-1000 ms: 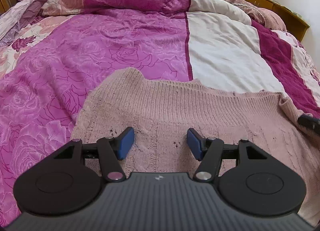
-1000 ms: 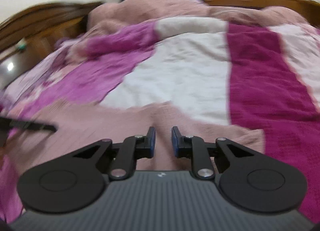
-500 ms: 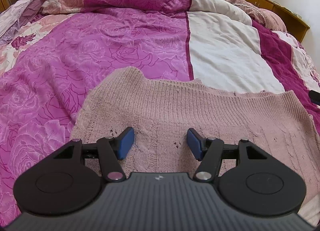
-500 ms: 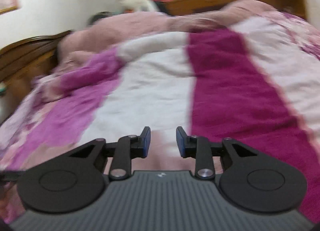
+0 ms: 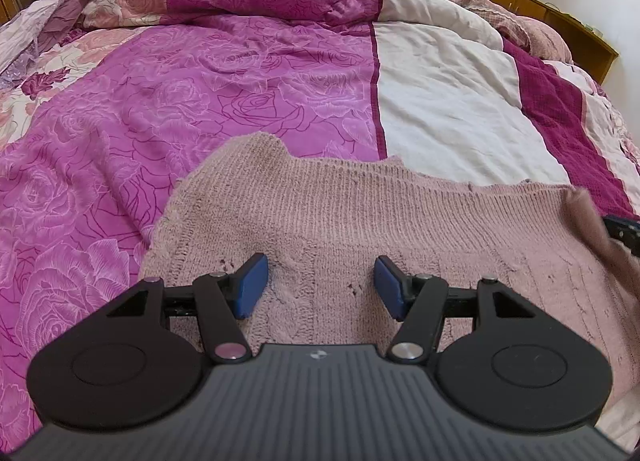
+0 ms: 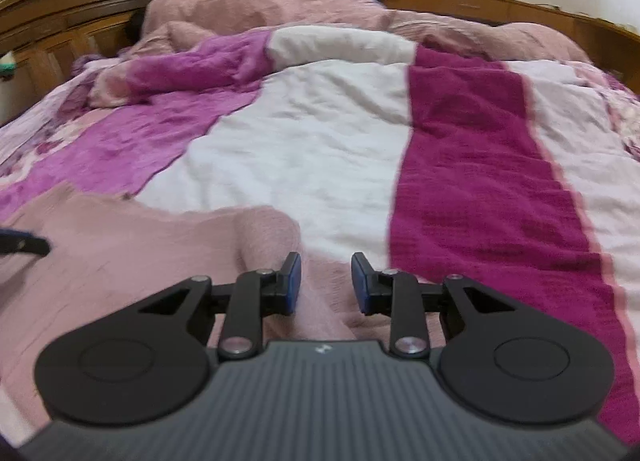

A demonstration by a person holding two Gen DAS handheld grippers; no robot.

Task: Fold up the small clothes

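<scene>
A pale pink knitted sweater (image 5: 360,221) lies spread flat on the bed. My left gripper (image 5: 320,287) is open and empty, low over the sweater's near left part. My right gripper (image 6: 326,285) is open and empty over the sweater's right edge (image 6: 160,261), where a raised fold of knit lies just left of the fingers. In the left wrist view that fold (image 5: 588,221) stands up at the far right beside part of the other gripper (image 5: 624,231). In the right wrist view part of the left gripper (image 6: 24,247) shows at the far left.
The sweater rests on a patchwork quilt (image 5: 200,101) of magenta rose print, white (image 6: 300,141) and dark crimson (image 6: 480,181) panels. Bunched pink bedding (image 6: 280,9) lies at the head. A wooden headboard (image 6: 60,21) and wooden furniture (image 5: 540,9) border the bed.
My right gripper swung away to the right, then back to the sweater's right edge, opening wider. The sweater's right corner is lifted into a fold. The left gripper stayed put.
</scene>
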